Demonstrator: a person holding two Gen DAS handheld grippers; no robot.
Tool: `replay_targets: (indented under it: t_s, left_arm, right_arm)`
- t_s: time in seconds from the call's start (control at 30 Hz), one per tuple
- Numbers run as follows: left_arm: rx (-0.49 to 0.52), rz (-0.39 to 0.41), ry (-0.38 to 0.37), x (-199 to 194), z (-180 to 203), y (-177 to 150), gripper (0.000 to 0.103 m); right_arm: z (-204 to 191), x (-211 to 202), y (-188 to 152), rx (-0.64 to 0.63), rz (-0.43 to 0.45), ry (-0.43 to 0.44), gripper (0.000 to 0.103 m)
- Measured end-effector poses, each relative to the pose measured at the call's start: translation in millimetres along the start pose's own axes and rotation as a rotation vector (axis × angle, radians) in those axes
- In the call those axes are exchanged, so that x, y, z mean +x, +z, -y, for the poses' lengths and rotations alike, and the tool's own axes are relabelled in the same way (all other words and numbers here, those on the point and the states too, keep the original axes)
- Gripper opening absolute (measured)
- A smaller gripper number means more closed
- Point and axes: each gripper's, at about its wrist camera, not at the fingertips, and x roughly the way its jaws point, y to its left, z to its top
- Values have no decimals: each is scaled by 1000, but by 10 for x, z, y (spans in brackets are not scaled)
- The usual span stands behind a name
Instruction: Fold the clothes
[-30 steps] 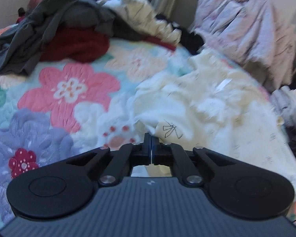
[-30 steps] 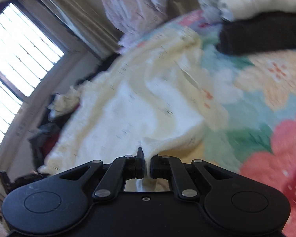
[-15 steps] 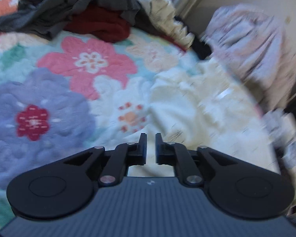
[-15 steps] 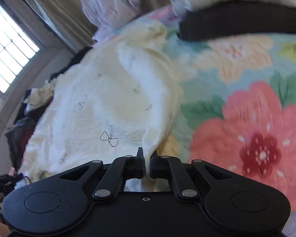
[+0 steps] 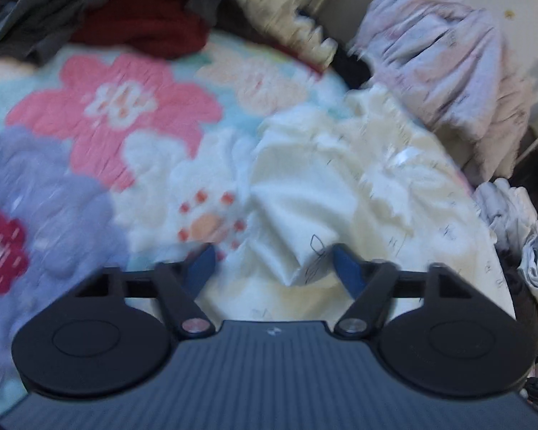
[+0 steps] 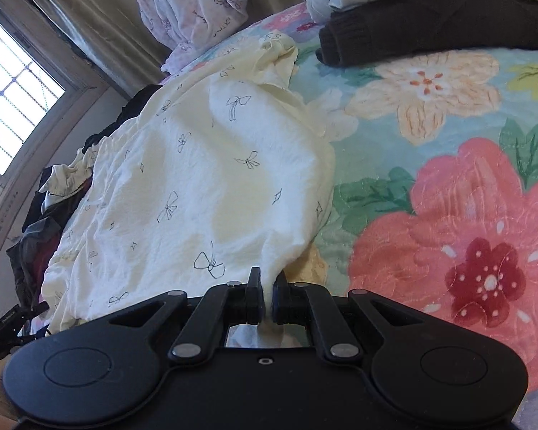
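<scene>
Clothes first: one cream garment (image 6: 197, 186) printed with small bows lies spread but rumpled on the flowered quilt (image 6: 448, 215), running from about six o'clock up toward eleven in the right wrist view; I judge its folding barely begun, since it shows wrinkles and a bunched far end and no clean crease.

Right gripper (image 6: 265, 301) is clamped on a near corner of that garment, cloth pinched between its closed jaws at six o'clock; left gripper (image 5: 272, 265) has its jaws opening, the blue pads (image 5: 344, 268) clear of the cloth, though a fold of the garment's edge lies between them; it grips nothing, so that corner looks released onto the quilt.

Done, as far as can be seen: one stack of folded clothes (image 6: 430, 18) at one o'clock in the right view, where I count one dark knit below and at least two pale pieces above; the exact number is unclear.

Left to do: one pile of unfolded clothes (image 5: 125, 10) at eleven o'clock in the left view, grey and dark red; one pale pink heap (image 5: 448, 71) at two o'clock; more crumpled pieces at three o'clock, too blurred to count.
</scene>
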Motion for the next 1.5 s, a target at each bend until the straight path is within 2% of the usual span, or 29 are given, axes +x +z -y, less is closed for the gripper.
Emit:
replay_targets:
  t_s: [0.03,0.1,0.2,0.23,0.3,0.33,0.43,0.5,0.53,0.57,0.63,0.67,0.7,0.77,0.8,0.83,0.9,1.03,1.17,1.2,1.23,1.37,1.43,1.5]
  left_arm:
    - [-26,4,-26,-11,6,11,1]
    - [-35,60,-44,-172,90,35,1]
    - [-25,125,-35,-491,205,108,1]
    - [-39,129,-29,-566,207,130,1]
    - [-70,92,-15,-587,144,133,1]
    - [-74,60,5,-541,108,108,1]
    - [-32,-55,142,-262,25,-28,3]
    - [-9,-80,192,-164,12,-60,5]
    - [4,-81,202,-155,27,-53,5]
    - [30,-64,205,-205,80,-19,10]
    - [111,-13,225,-364,237,73,23]
    - [162,26,236,-460,327,121,33]
    - [208,65,237,-546,416,181,37]
    - [270,101,194,-613,572,353,38]
    - [293,103,172,-616,657,440,38]
    - [311,92,157,-601,761,521,38]
    - [349,74,114,-544,995,672,41]
    - [425,42,20,-407,1486,963,47]
    - [524,39,-22,-206,1935,1265,61]
    - [550,31,-27,-121,2036,1341,67]
    - [573,18,-25,-18,2129,1400,68]
    - [626,-24,-10,600,2330,1557,68]
    - [606,-49,-1,953,2357,1589,68]
    - [588,-47,8,1228,2401,1613,68]
  right_arm:
    - [-35,-38,32,-22,3,-7,8]
    - [-118,-185,108,-64,18,22,8]
    - [-142,-510,233,-36,79,188,8]
    - [-142,-593,241,-31,98,226,8]
    - [-139,-651,205,-52,99,222,8]
    - [-117,-595,158,-65,78,177,8]
    - [-18,-387,13,-84,12,49,7]
    - [63,-210,-81,-96,-33,-28,7]
    - [85,-162,-103,-104,-44,-64,7]
    - [82,-154,-111,-116,-51,-83,7]
    - [63,-208,-106,-127,-42,-103,9]
    - [56,-270,-83,-121,-31,-109,11]
    - [44,-336,-55,-119,-26,-122,11]
    - [45,-456,27,-92,-24,-152,25]
    - [62,-505,88,-58,-28,-137,40]
    - [69,-554,146,-30,-30,-122,41]
    - [-33,-657,248,-56,-10,-90,41]
    - [-450,-874,579,-166,70,-32,43]
    - [-915,-1053,1035,-318,158,44,52]
    - [-1019,-1069,1156,-359,175,51,54]
    - [-1114,-1068,1263,-397,183,47,54]
    - [-1440,-836,1669,-591,208,0,56]
    - [-1476,-562,1858,-644,185,12,56]
    - [-1479,-196,1987,-719,158,-43,56]
